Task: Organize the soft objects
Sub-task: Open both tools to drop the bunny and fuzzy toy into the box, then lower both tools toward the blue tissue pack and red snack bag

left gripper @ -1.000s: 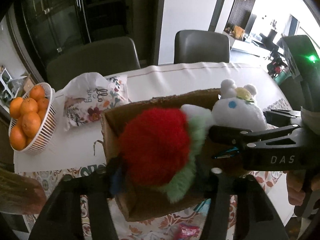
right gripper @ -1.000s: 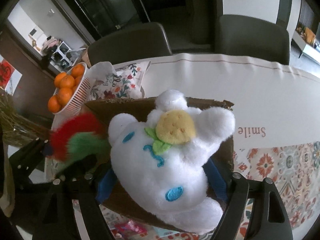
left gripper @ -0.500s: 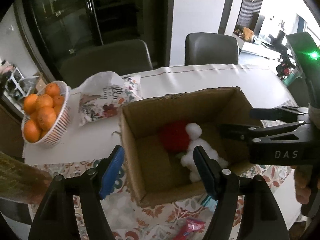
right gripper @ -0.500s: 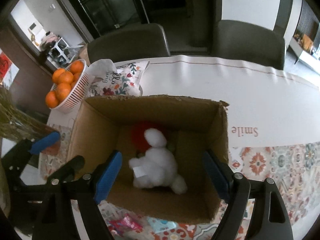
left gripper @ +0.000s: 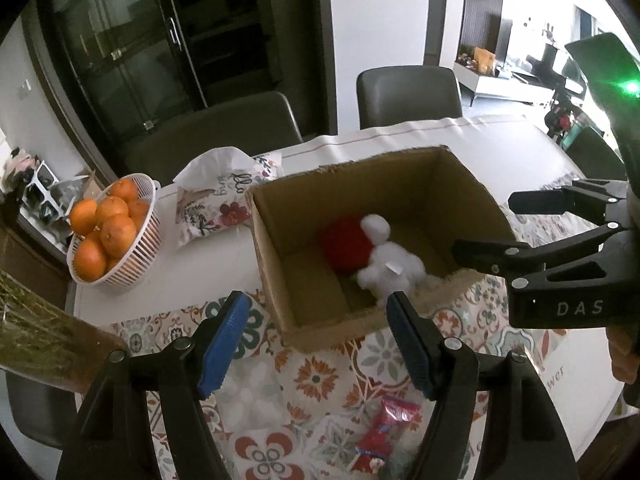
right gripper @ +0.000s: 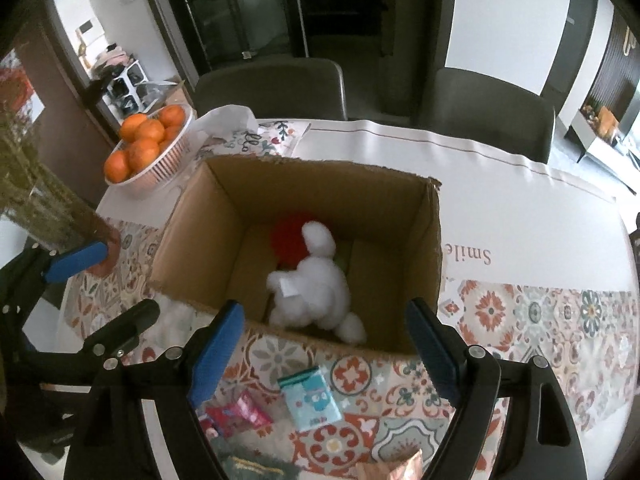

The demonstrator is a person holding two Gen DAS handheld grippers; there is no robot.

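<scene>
Right wrist view looks down into the box at frame centre, where the white plush lies on the floor against the near wall, half over the red plush behind it. Both toys sit inside, so the step in hand looks like pulling clear. The right gripper stands spread wide and empty above the near rim, and the left gripper, at lower centre of its own view, is equally wide and empty. To do this well, lift both straight up and back so no finger catches the rim and drags the box across the patterned cloth. If more soft things remain, look for them before reaching. A teal packet and a red wrapper lie on the cloth at lower centre, but whether they are soft is hard to judge. The red plush's green part is nearly hidden under the white one. At the bottom edge a dark item and a coppery packet are cut off and unreadable.
</scene>
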